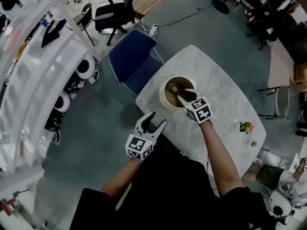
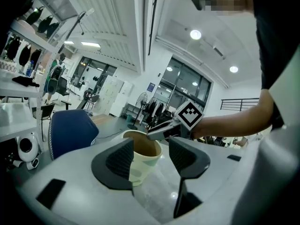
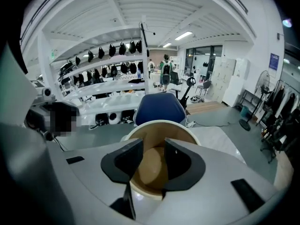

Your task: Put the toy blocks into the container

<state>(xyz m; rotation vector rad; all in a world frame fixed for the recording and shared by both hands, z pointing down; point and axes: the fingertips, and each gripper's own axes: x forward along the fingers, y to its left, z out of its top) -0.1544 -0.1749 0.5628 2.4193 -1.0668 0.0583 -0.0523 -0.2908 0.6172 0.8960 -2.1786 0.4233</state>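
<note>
White marbled counter (image 1: 220, 90) carries the container (image 1: 163, 96), a round cream tub with a brown inside that stands upright near the counter's near-left part, mouth facing straight up; being round, it has no long axis to speak of. Inside it lies a small yellow-green toy block (image 1: 174, 88), too small to tell which way it points. The right gripper (image 1: 183, 96) hangs over the container's mouth, angled down into it, its fingers spread with nothing between them; in the right gripper view those fingers (image 3: 125, 161) cover much of the container (image 3: 161, 123) floor, so the block cannot be made out there. The left gripper (image 1: 158, 119) sits at the counter's near edge, apart from the container, aimed at it almost level, fingers spread wide and empty; in its own view the container (image 2: 140, 165) shows between them, with the right gripper (image 2: 157, 132) above its rim. Far right on the counter lie a small pink-and-green piece (image 1: 246, 127) and a green bit (image 1: 253, 143), too small to identify. Beyond the counter stands a blue chair (image 1: 132, 56)
</note>
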